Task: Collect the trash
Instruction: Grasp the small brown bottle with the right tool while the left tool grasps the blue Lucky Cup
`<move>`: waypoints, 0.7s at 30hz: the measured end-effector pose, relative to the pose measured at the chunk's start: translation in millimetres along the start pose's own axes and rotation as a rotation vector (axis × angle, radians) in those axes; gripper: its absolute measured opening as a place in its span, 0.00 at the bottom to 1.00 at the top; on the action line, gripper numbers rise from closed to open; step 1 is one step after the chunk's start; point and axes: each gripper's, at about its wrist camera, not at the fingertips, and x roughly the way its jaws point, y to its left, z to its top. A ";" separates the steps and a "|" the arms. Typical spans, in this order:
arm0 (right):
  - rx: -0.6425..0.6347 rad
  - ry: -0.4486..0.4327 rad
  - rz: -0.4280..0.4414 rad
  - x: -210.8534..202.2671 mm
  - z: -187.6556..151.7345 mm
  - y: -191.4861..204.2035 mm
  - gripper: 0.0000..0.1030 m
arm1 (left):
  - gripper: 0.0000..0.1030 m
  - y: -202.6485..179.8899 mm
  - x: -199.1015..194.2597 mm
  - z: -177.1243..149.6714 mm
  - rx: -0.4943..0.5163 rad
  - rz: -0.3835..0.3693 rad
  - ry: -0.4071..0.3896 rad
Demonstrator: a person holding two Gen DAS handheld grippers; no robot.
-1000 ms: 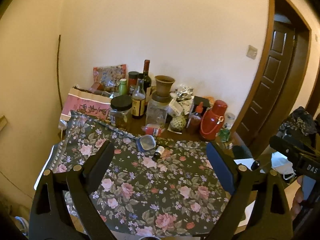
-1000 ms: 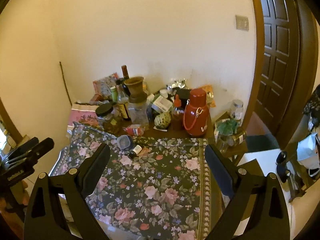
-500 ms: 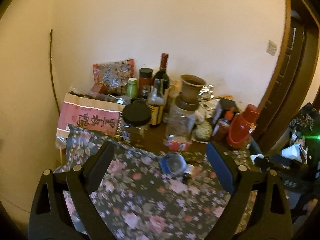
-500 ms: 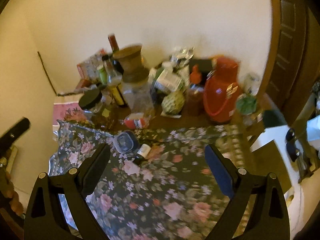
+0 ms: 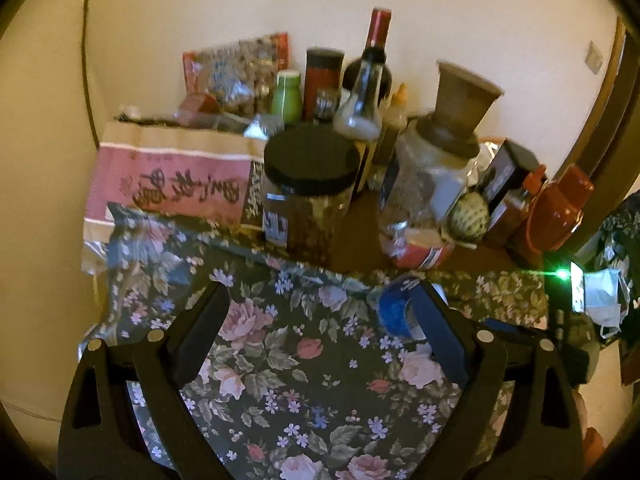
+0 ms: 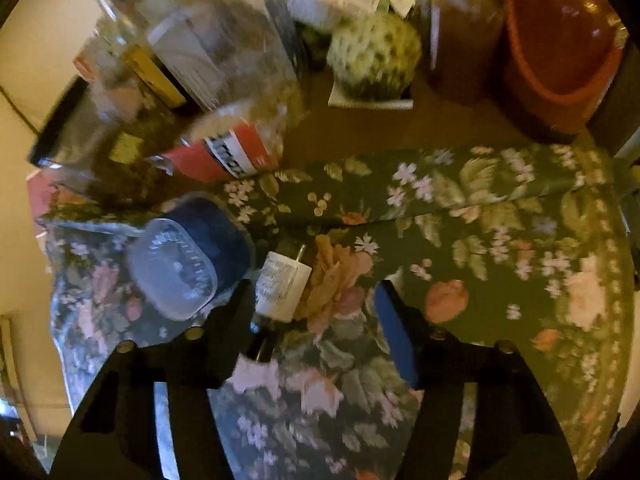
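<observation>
**Right gripper closing near a small bottle, with clutter close by**

The right gripper (image 6: 316, 300) points steeply down at the floral cloth (image 6: 460, 216) covering the surface, and its jaws are closing. The small white-labelled bottle (image 6: 282, 286) lies on its side just at the left finger's tip, more beside it than squarely between the pads; mostly cloth shows in the gap. The pads do not yet press on anything. The blue lidded tub (image 6: 192, 256) sits tipped just left of the bottle, close to touching it.

The likely failure is a miss. If the jaws shut where they stand, the left finger may strike the bottle's side and roll it away over the soft cloth, or pinch a fold of cloth instead. A nudge could also push the bottle against the tub and shift both. The view is blurred, so the exact overlap is hard to judge.

Behind, a fallen red-labelled bottle (image 6: 228, 156), a tall jar and a red flask (image 6: 560, 52) stand crowded together; a sweep toward them could topple something.

The left gripper (image 5: 324, 320) hangs wide and empty over the cloth, its right finger partly covering the tub (image 5: 394, 312). Both grippers work close together, so a collision between them is another risk.
</observation>
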 end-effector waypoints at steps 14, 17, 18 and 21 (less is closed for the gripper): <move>-0.056 -0.019 -0.036 4.7 -11.0 13.2 0.27 | 0.90 -17.9 40.7 -3.7 0.030 -0.037 0.106; -0.056 -0.011 -0.031 -1.0 -20.1 4.6 0.25 | 0.90 -33.5 52.7 -7.1 0.046 -0.058 0.144; -0.045 -0.010 -0.029 -4.3 -25.2 -0.9 0.25 | 0.90 -39.8 57.2 -8.7 0.054 -0.065 0.156; 0.010 -0.023 -0.021 -12.6 -35.1 -27.4 0.25 | 0.90 -57.8 70.3 -12.1 0.062 -0.081 0.186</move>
